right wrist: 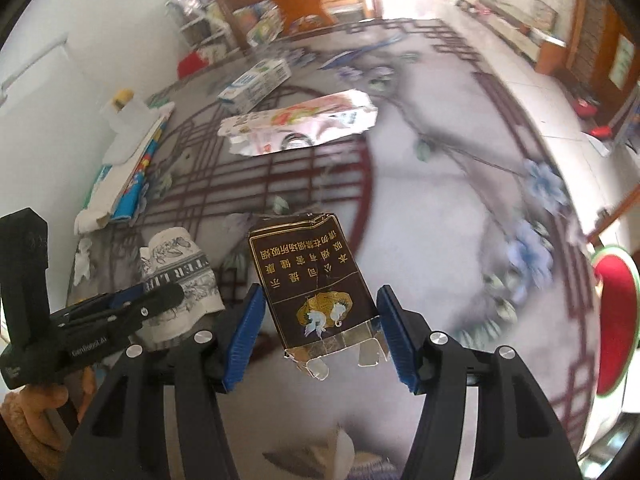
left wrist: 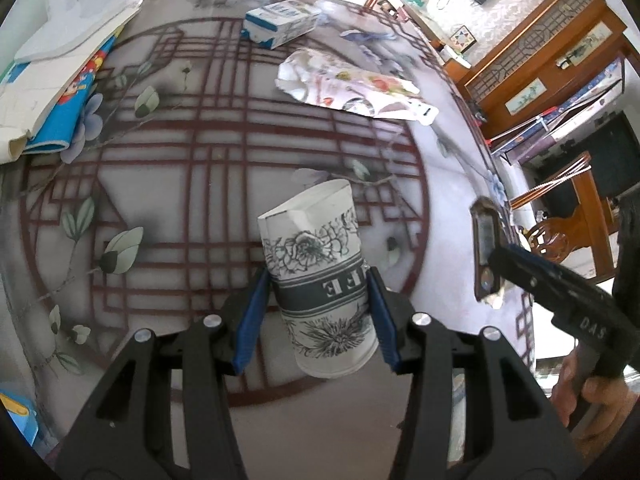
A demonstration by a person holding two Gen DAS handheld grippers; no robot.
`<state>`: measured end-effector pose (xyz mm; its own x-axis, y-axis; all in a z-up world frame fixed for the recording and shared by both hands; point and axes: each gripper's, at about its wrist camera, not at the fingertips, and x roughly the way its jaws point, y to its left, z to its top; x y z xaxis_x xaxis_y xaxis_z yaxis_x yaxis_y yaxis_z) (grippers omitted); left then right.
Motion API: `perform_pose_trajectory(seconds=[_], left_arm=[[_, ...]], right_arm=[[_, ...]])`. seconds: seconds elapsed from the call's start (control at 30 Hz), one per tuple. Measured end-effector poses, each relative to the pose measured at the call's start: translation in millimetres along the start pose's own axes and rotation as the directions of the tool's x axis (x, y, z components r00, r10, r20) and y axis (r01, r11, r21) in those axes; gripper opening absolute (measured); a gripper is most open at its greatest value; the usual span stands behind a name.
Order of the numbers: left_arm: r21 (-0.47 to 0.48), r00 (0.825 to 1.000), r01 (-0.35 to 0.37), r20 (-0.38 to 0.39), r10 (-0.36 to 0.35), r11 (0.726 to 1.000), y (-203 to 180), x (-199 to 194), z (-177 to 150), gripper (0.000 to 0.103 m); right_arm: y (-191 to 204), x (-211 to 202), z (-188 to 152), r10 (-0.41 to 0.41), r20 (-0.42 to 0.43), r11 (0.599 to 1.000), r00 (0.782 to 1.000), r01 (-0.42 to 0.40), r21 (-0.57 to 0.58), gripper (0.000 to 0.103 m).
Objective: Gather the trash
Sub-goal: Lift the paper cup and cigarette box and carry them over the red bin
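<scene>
My left gripper is shut on a crushed paper cup with grey flower prints, held above the patterned table. My right gripper is shut on a dark brown cigarette pack with gold writing, also lifted off the table. Each gripper shows in the other's view: the right one with its pack at the right, the left one with the cup at the lower left. A torn flowery wrapper and a blue-white carton lie farther back on the table.
A stack of white foam and a blue cartoon box lies at the table's left. Wooden cabinets and a chair stand beyond the right edge. A red round seat sits at the right.
</scene>
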<state>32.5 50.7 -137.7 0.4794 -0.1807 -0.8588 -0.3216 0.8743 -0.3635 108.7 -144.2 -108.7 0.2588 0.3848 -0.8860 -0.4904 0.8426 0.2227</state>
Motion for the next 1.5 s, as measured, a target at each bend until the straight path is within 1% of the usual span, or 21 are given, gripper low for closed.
perform_pose_trajectory(seconds=[0.17, 0.33, 0.47, 0.9, 1.5], left_arm=[[0.039, 0.999, 0.024, 0.022, -0.024, 0.999, -19.7, -8.0, 0.9, 0.047], [0.089, 0.998, 0.046, 0.045, -0.050, 0.995, -43.1, -14.8, 3.3, 0.047], [0.109, 0.997, 0.053, 0.057, -0.059, 0.993, -54.0, -17.6, 5.4, 0.047], [0.127, 0.996, 0.047, 0.065, -0.056, 0.991, -74.1, -21.1, 1.6, 0.047], [0.133, 0.997, 0.046, 0.049, -0.053, 0.990, -104.4, -8.2, -3.7, 0.047]], right_arm=[[-14.0, -26.3, -11.2, -0.049, 0.063, 0.998, 0.997, 0.046, 0.052, 0.056], [-25.7, -47.2, -17.3, -0.064, 0.113, 0.994, 0.992, 0.054, 0.095, 0.056], [-33.6, -57.0, -20.0, -0.067, 0.134, 0.991, 0.989, 0.051, 0.122, 0.056], [-55.5, -67.4, -26.9, -0.072, 0.150, 0.985, 0.986, 0.047, 0.164, 0.056], [-92.8, -76.1, -35.2, -0.084, 0.138, 0.981, 0.987, 0.057, 0.187, 0.056]])
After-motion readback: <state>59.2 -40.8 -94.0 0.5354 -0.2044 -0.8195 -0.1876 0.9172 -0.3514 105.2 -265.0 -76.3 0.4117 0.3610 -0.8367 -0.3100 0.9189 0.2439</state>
